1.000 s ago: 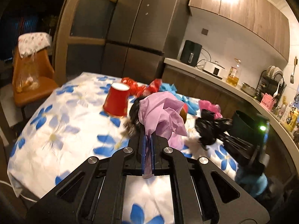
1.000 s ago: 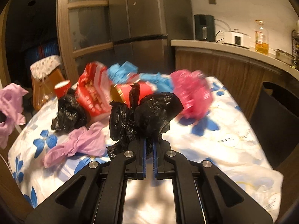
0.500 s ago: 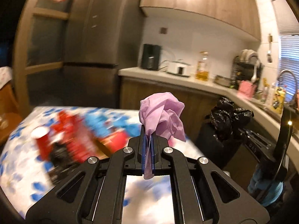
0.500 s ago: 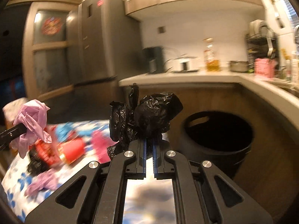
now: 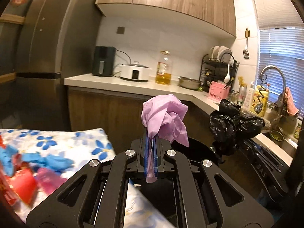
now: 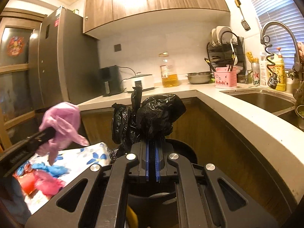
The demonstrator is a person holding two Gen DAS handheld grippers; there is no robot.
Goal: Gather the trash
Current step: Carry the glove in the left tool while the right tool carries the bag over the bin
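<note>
Cloth printed with blue flowers covers the table at far left, soft and rumpled, strewn with blurred litter: crinkled blue plastic, a glossy red piece that may be a cup, a pink scrap. Right of that the left gripper, matte black with blue pads, has its jaws pressed together on a crumpled lilac plastic bag; the thin film bunches above the pads and a tail hangs below them. Just beyond it the round dark rim of a black bin shows, its mouth open upward. Further right the right gripper pinches a shiny, wrinkled black bag, knotted into lumps, held above the bin's near rim in the right wrist view. Behind runs a smooth pale countertop over wood-grain cabinet fronts, ending at a steel sink on the far right.
</note>
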